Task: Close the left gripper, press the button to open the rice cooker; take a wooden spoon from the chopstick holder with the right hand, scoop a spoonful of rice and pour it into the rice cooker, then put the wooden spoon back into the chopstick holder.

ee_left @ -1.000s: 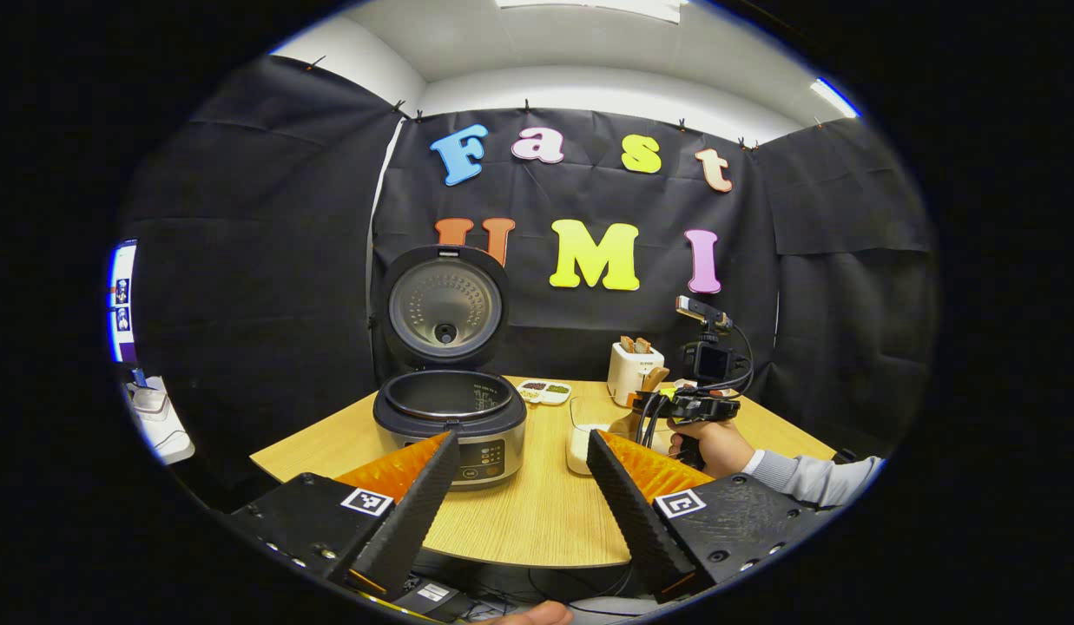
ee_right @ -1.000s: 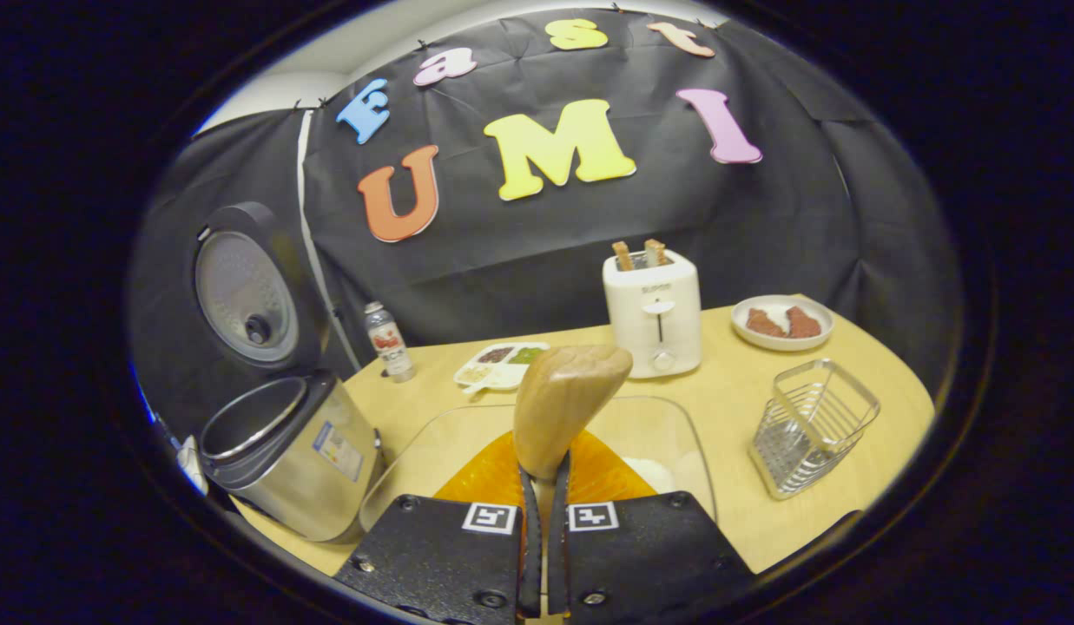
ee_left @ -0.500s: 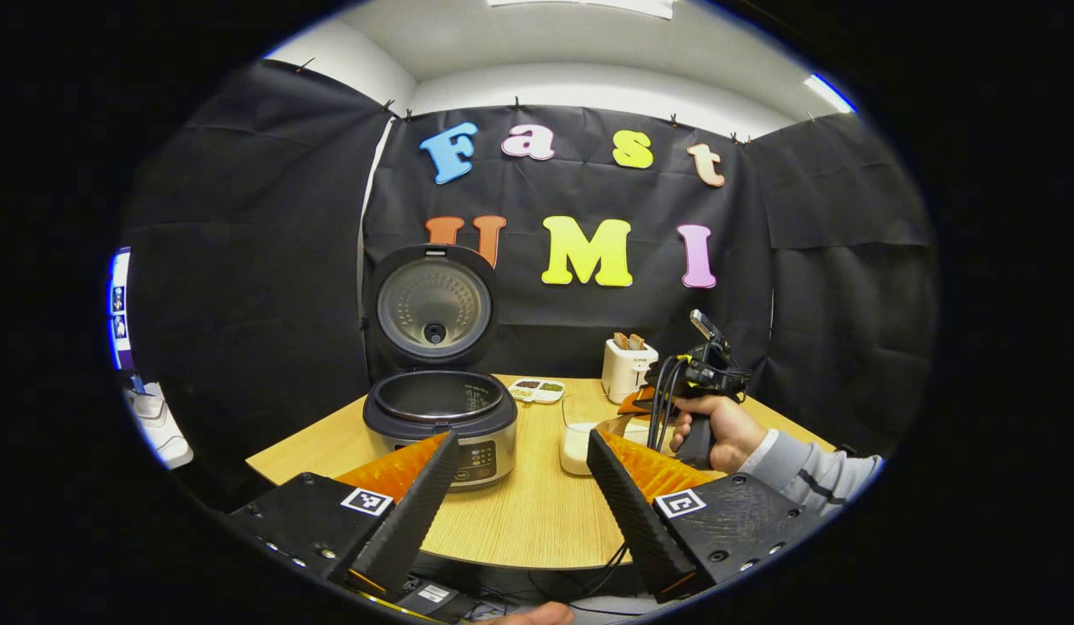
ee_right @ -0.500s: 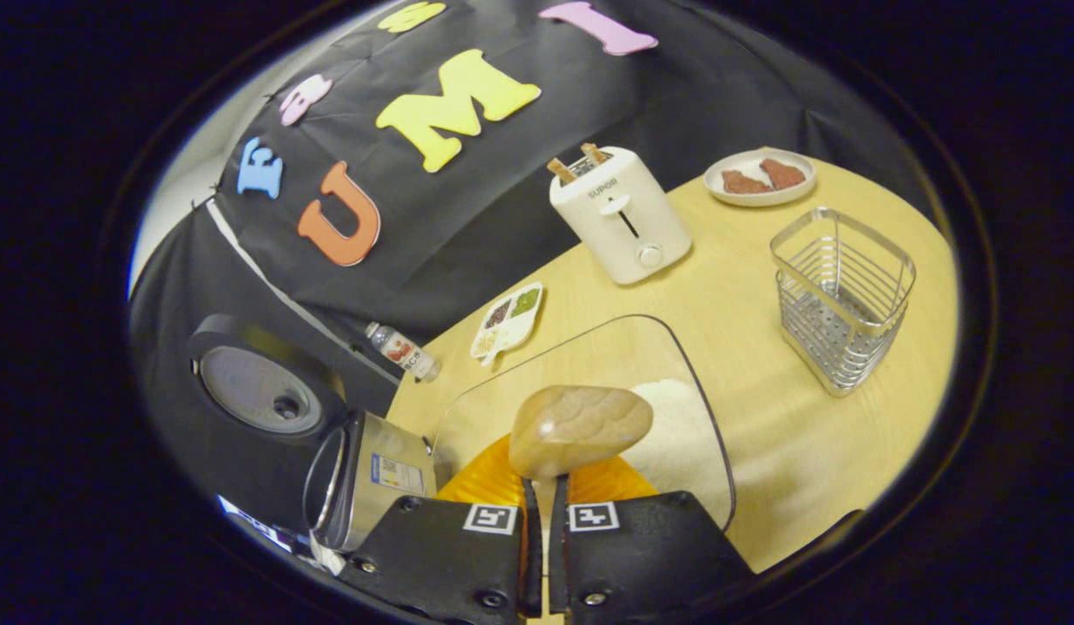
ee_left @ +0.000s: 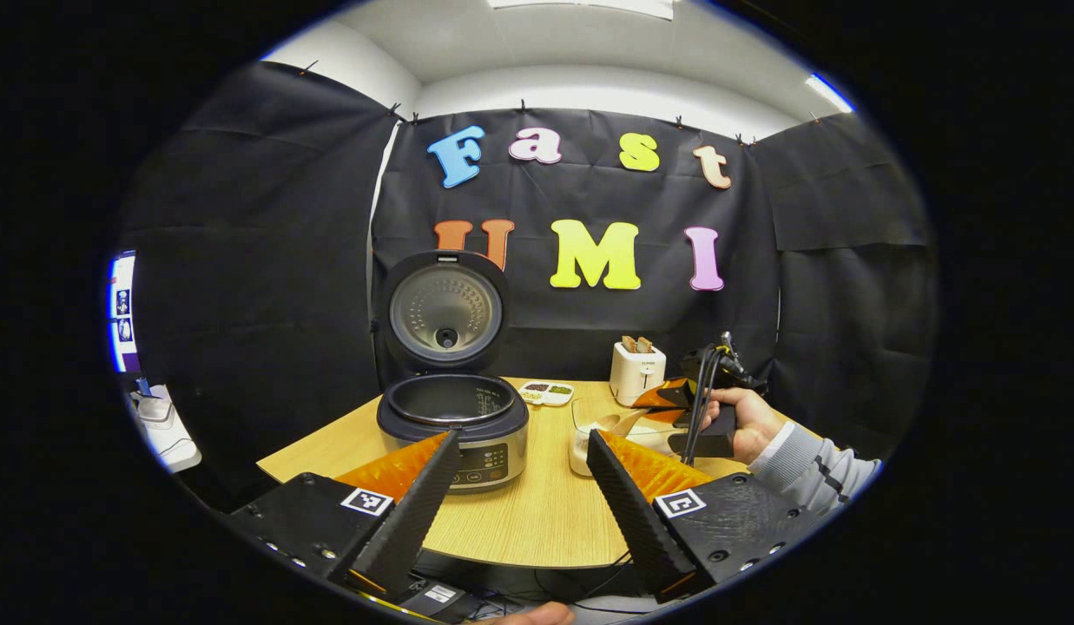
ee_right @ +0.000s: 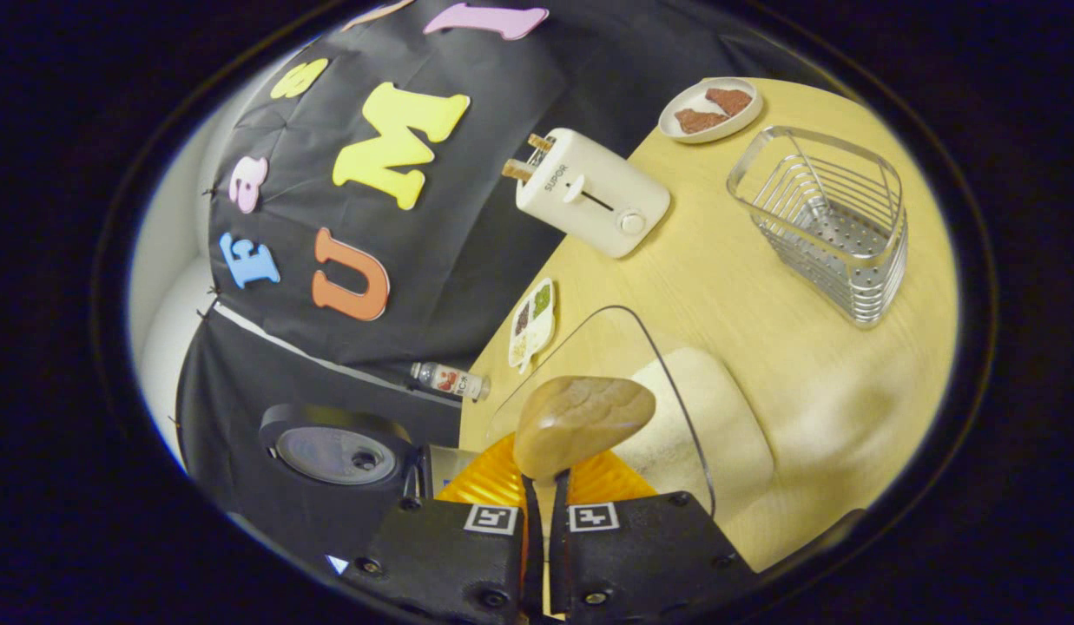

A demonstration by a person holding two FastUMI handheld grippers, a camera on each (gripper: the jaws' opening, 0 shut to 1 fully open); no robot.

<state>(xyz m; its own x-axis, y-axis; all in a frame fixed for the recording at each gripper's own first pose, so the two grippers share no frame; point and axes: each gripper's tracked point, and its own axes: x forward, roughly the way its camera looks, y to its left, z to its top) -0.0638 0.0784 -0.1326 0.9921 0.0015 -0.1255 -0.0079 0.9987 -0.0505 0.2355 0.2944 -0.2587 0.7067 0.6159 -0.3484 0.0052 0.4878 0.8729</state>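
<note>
Wooden spoon (ee_right: 582,423) pinched by handle between right gripper (ee_right: 543,486) fingers, long axis running straight out along them, bowl tilted over glass dish (ee_right: 667,382) of rice (ee_right: 706,425). Rice directly below and just ahead of spoon bowl; whether touching, cannot tell. Rice cooker (ee_left: 454,417) open, off to spoon's left. Left gripper (ee_left: 519,486) spread wide, empty, held back near table (ee_left: 537,512) edge. Chopstick holder (ee_right: 827,221) empty, well apart.

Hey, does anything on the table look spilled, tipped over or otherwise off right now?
Nothing stands out. The rice cooker stands upright with its lid up, the toaster and wire chopstick holder sit squarely on the table, and the rice stays inside the glass container, where the right gripper holds the wooden spoon.
</note>
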